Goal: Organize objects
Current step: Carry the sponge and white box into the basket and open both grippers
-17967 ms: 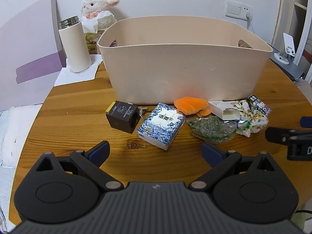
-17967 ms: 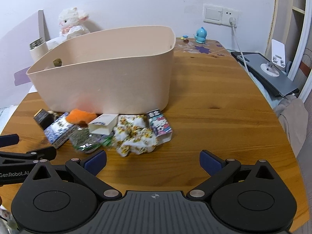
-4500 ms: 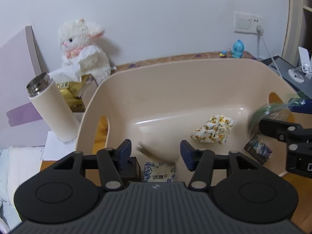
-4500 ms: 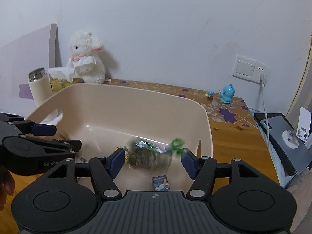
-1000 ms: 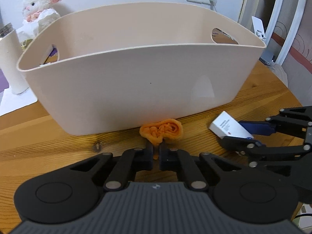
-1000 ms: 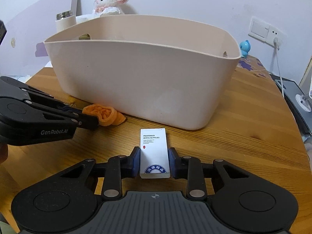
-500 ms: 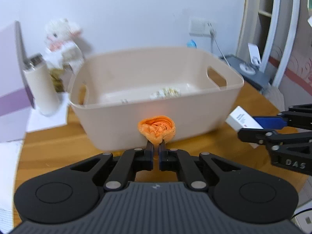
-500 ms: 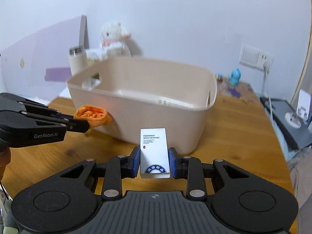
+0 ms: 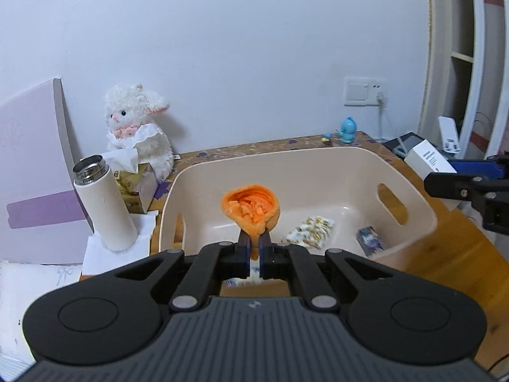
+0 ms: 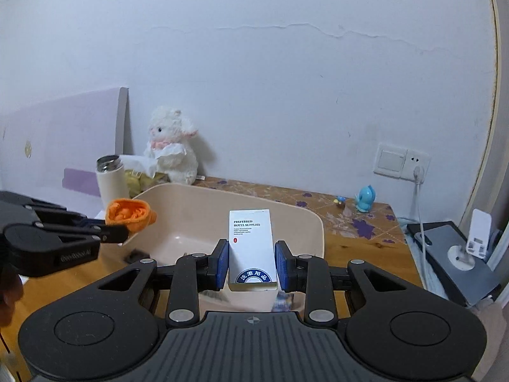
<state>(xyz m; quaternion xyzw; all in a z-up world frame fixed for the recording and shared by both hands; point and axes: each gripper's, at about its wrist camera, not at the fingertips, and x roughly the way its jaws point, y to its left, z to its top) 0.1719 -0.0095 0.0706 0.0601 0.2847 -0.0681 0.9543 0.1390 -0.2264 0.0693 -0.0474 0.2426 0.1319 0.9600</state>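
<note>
My left gripper (image 9: 254, 244) is shut on an orange cloth (image 9: 251, 210) and holds it above the near left part of the beige tub (image 9: 410, 197). My right gripper (image 10: 252, 262) is shut on a white box (image 10: 251, 242) printed "Preferred Hotel Supplies", held above the tub (image 10: 313, 222). The box also shows at the right of the left wrist view (image 9: 429, 158); the orange cloth shows at the left of the right wrist view (image 10: 128, 211). Inside the tub lie a floral cloth (image 9: 310, 228) and a small blue printed pack (image 9: 370, 241).
A white thermos (image 9: 105, 203), a tissue box (image 9: 138, 184) and a white plush lamb (image 9: 136, 133) stand left of the tub. A blue bird figure (image 10: 366, 198), a wall socket (image 10: 402, 159), a cable and a dark device (image 10: 455, 251) are at the right.
Both grippers have risen from table level beside the tub to above its open top, the left carrying the orange cloth and the right carrying the white box.
</note>
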